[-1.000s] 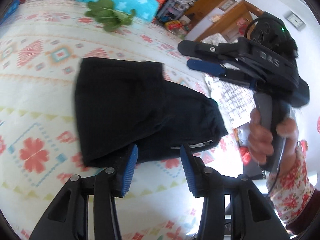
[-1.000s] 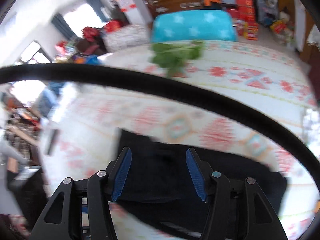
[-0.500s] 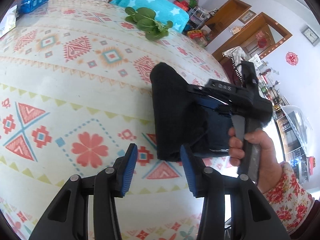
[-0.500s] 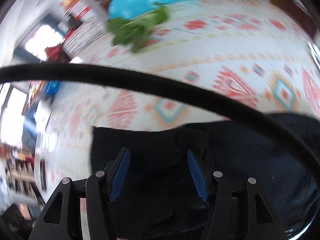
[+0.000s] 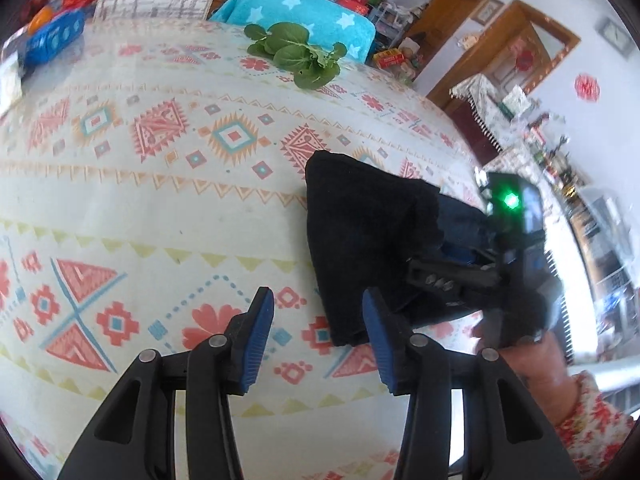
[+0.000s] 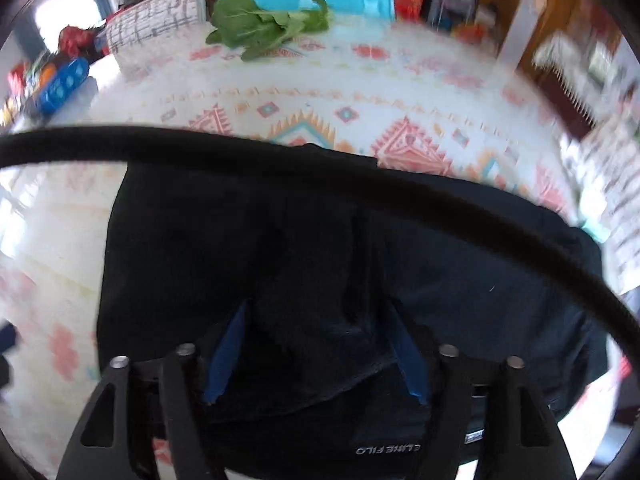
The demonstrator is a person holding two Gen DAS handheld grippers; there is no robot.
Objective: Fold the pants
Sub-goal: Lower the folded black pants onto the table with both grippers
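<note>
1. While the left gripper (image 5: 318,336) is hanging over the patterned tablecloth (image 5: 168,208) with its blue pads spread wide and nothing between them, the right gripper (image 6: 316,352) is pressing down into the black pants (image 6: 248,248), its pads parted with bunched cloth lying between them; whether it is actually pinching that cloth I cannot tell.
2. Compared with a second ago, when the right gripper was being carried above the bundle, it is now sitting low against the fabric, and the left one is pulling back toward the near edge.
3. The pants are lying as a compact doubled bundle on the right part of the table, well apart from the leafy greens (image 5: 298,56) at the far side.
4. Judging by this, the fold is nearing its end, and the right hand is probably flattening or preparing one more turn.
</note>
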